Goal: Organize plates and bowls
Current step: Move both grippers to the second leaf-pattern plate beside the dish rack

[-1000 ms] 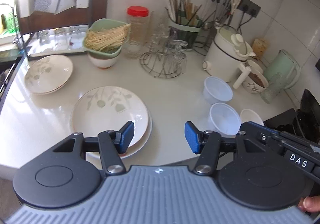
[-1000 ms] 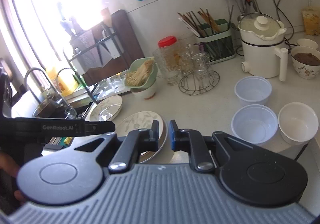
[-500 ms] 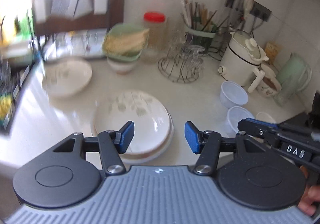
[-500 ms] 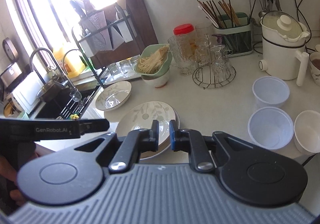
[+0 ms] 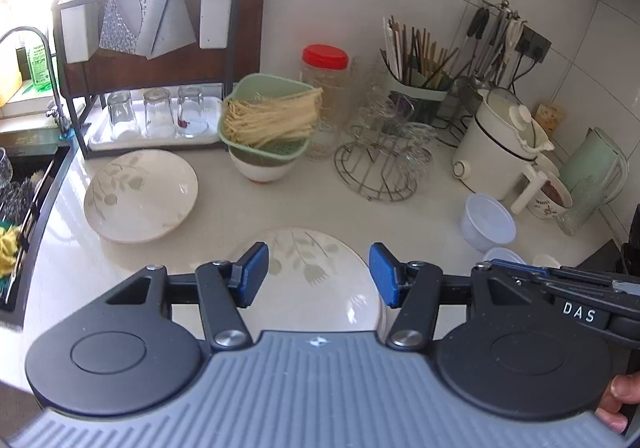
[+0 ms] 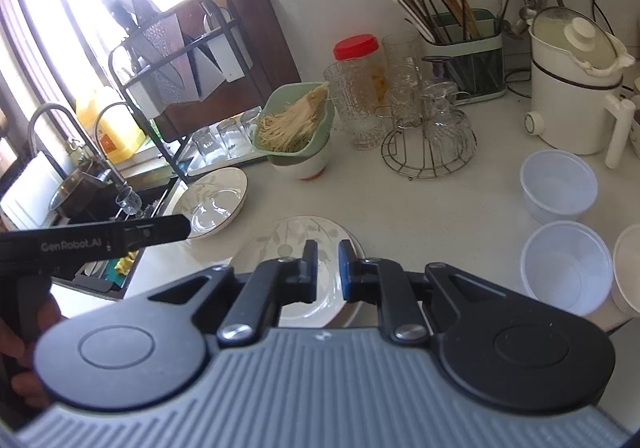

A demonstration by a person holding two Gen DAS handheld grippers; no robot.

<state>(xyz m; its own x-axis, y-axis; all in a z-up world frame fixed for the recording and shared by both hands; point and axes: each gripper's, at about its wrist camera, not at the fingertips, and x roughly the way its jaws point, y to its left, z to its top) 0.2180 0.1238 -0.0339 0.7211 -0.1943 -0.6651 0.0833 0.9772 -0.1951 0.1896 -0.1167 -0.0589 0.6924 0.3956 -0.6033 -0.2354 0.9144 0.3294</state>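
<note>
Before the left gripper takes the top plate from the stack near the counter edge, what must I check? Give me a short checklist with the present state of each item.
1. Left gripper open wide enough for a rim: ok, jaws stand far apart.
2. Left gripper lined up with the stacked plates: ok, the top plate lies between the fingers in the left wrist view.
3. Fingers level with the rim: cannot tell, height does not show.
4. Right gripper out of the way: cannot tell; nearly shut, holding nothing, above the same stack.
5. Top plate free of objects: ok.
6. Single plate has room on top as a target: ok, nothing lies on it.
</note>
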